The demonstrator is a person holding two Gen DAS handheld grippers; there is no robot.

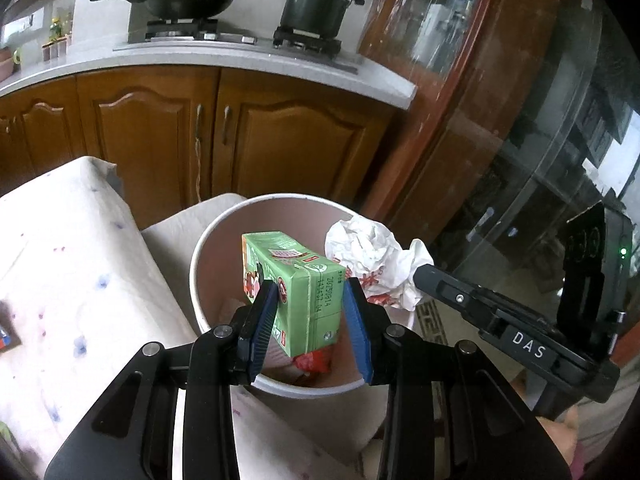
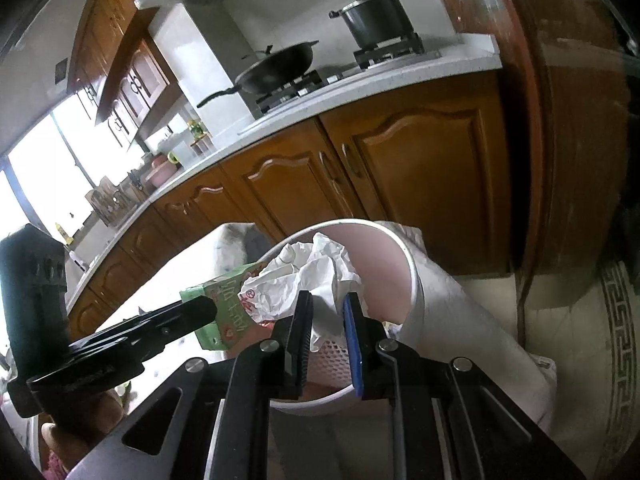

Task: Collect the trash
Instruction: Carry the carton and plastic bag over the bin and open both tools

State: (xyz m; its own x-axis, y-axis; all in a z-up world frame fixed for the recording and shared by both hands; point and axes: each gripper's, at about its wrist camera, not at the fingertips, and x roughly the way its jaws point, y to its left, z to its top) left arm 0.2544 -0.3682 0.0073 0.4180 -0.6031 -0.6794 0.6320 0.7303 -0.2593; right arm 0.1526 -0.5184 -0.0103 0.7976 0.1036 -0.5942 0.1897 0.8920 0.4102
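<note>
A: Left gripper (image 1: 310, 312), black frame, blue ribbed pads: condition?
B: Pinching a green rectangular drink carton (image 1: 298, 292) by its two sides, held over the mouth of the round white waste bin (image 1: 194, 280).

A: Right gripper (image 2: 328, 328), same make?
B: Pressed onto a crumpled white paper wrapper with red print (image 2: 308, 280), held above the bin's rim, just beside the carton.

A: Bin contents?
B: Red scrap at the bottom; the rest is hidden.

A: Surroundings, nearer to farther?
B: Pale spotted cloth (image 1: 72, 264) beside the bin; brown wooden cabinet doors (image 1: 288, 148); black wok (image 1: 184, 0) and lidded dark pot (image 1: 316, 6) on the hob.
</note>
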